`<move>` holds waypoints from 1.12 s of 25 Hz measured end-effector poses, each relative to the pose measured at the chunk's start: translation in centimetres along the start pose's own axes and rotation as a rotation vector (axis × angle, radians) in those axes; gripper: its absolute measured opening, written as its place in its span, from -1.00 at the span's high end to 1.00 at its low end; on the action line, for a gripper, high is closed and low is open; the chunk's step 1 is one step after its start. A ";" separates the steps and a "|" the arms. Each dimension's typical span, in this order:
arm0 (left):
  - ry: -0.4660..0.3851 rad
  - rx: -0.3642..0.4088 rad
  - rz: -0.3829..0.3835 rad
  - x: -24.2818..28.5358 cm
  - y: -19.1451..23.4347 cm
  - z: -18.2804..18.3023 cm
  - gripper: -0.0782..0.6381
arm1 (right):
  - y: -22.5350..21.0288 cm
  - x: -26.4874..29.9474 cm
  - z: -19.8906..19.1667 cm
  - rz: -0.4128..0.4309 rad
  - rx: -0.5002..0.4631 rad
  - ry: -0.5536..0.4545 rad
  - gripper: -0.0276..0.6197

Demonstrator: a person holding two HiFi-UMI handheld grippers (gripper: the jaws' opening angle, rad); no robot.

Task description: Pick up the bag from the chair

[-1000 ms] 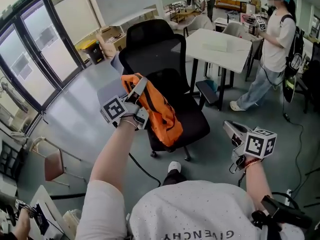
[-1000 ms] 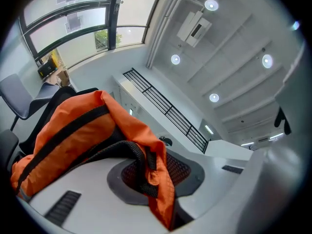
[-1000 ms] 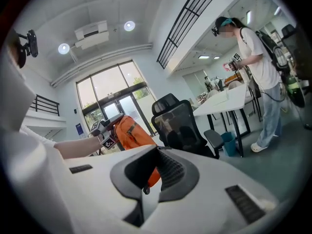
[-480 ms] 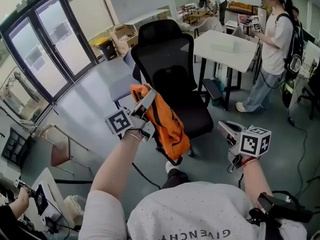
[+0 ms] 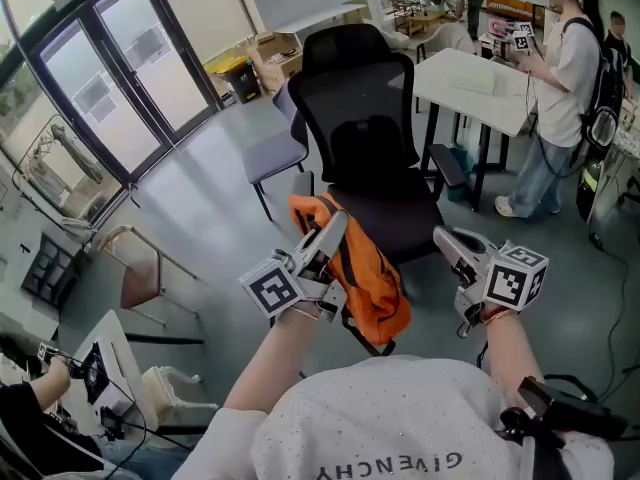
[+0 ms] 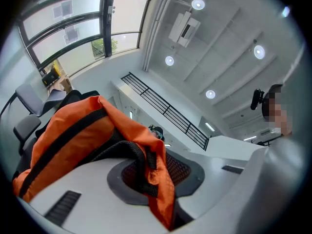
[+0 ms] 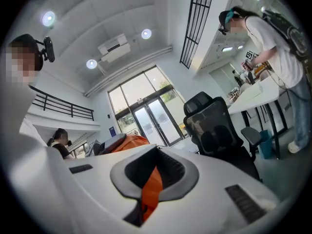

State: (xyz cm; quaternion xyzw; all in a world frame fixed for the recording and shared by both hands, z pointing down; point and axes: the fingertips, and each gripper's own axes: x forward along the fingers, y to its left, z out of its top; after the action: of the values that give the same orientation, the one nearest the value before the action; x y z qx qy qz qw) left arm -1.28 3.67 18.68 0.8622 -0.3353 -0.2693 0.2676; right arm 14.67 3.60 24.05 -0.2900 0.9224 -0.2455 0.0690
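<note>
The orange bag [image 5: 368,286] with black straps hangs in the air in front of the black office chair [image 5: 365,128], whose seat is bare. My left gripper [image 5: 335,233] is shut on the bag's top. In the left gripper view, orange fabric [image 6: 83,135] and a black strap are pinched at the left gripper [image 6: 151,174]. My right gripper [image 5: 445,240] hovers to the right of the bag, apart from it, with its jaws together. In the right gripper view, the right gripper [image 7: 153,179] shows only an orange sliver in its slit. Beyond it are the bag [image 7: 127,141] and the chair [image 7: 214,126].
A white table [image 5: 480,78] stands right of the chair, with a person [image 5: 565,78] beside it. A small grey chair [image 5: 275,153] stands left of the office chair. Glass doors [image 5: 120,78] fill the far left. A brown-seated chair [image 5: 140,288] and a seated person [image 5: 30,418] are at lower left.
My left gripper has carried the bag off the chair and back toward me, lower and more to the right in the head view. The right gripper has risen a little and turned.
</note>
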 end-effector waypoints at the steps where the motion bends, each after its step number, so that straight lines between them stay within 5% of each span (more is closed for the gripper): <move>1: -0.009 0.002 0.007 -0.3 -0.1 -0.3 0.61 | 0.0 0.3 0.0 0.001 -0.001 0.004 0.90; 12: 0.075 0.033 -0.018 -3.7 -2.5 -3.5 0.61 | 2.1 2.0 -3.1 -0.035 -0.013 0.046 0.90; 20: 0.045 -0.113 -0.036 -8.6 -4.3 -3.4 0.61 | 5.8 0.8 -4.8 -0.065 -0.013 0.026 0.90; 28: 0.095 -0.065 -0.040 -13.7 -6.4 -3.2 0.61 | 10.7 -0.2 -7.7 -0.126 -0.063 0.065 0.90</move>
State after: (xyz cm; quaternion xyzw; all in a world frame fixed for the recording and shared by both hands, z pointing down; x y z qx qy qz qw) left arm -5.13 18.50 20.76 0.8715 -0.2961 -0.2438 0.3056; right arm 7.37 14.48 25.45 -0.3416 0.9113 -0.2294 0.0143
